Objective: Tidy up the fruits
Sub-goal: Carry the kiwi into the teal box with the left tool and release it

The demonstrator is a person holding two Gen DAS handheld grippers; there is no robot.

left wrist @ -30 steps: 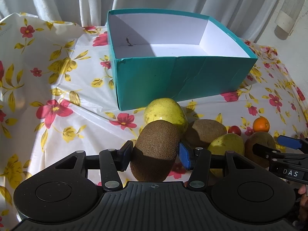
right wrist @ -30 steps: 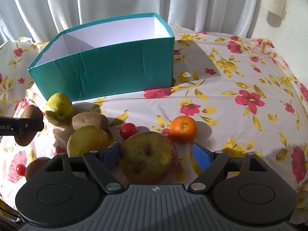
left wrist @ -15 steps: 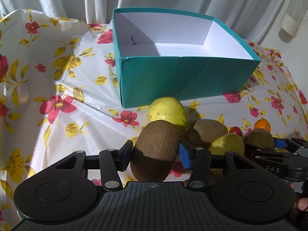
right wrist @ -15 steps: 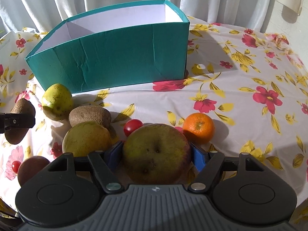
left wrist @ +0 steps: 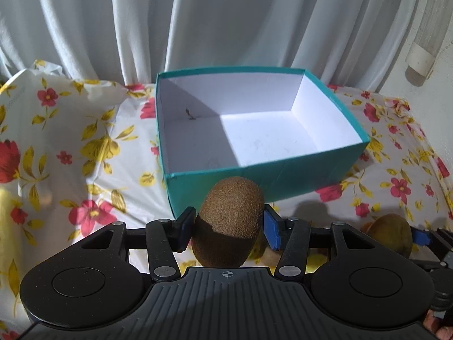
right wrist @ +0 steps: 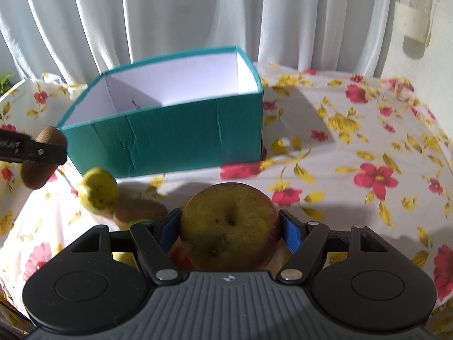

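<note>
We saw the left gripper (left wrist: pixel 229 228) clamped on a kiwi (left wrist: pixel 230 221), lifted before the teal box (left wrist: pixel 283 175). The right gripper (right wrist: pixel 230 231), its jaws having just closed in, squeezed an apple (right wrist: pixel 229 226) (yellowish, blemished) above the flowered counter (right wrist: pixel 354 155).

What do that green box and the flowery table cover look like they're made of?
The box looks like cardboard: matte teal outside, plain white inside, with creases and wrinkles on its front wall. The table cover is probably thin plastic or vinyl, since it shines a little in the sun and crumples stiffly at the far left edge.
</note>
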